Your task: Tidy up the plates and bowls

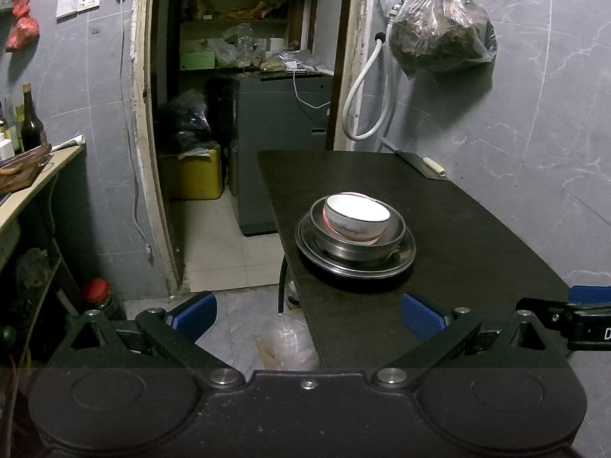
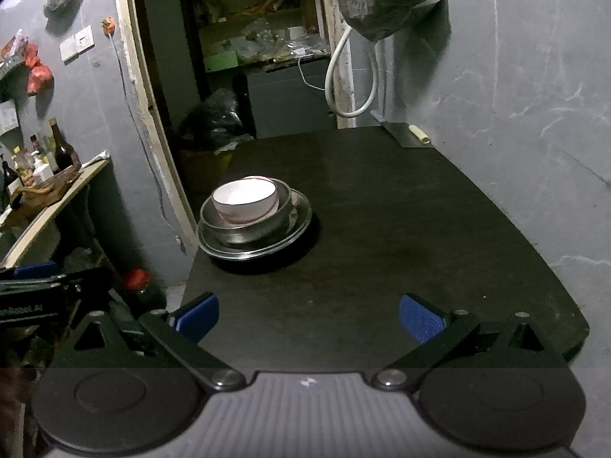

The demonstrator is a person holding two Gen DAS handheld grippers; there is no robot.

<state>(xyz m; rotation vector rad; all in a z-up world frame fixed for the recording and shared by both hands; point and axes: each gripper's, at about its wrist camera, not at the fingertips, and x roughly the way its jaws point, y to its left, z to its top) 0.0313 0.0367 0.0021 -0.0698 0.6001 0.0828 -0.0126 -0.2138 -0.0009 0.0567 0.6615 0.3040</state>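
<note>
Partly hidden: white bowl (image 1: 357,218) base sunk in steel bowl (image 1: 359,242); both hand-held grippers (image 1: 307,316) (image 2: 308,318) spread, empty.

Black linkage grippers, blue ribbed pads (image 1: 422,320), silver pivot screws (image 2: 389,377).

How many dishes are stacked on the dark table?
3 visible: a steel plate at the bottom, a steel bowl on it, and a white bowl nested inside. Another white rim behind it may be a fourth.
</note>
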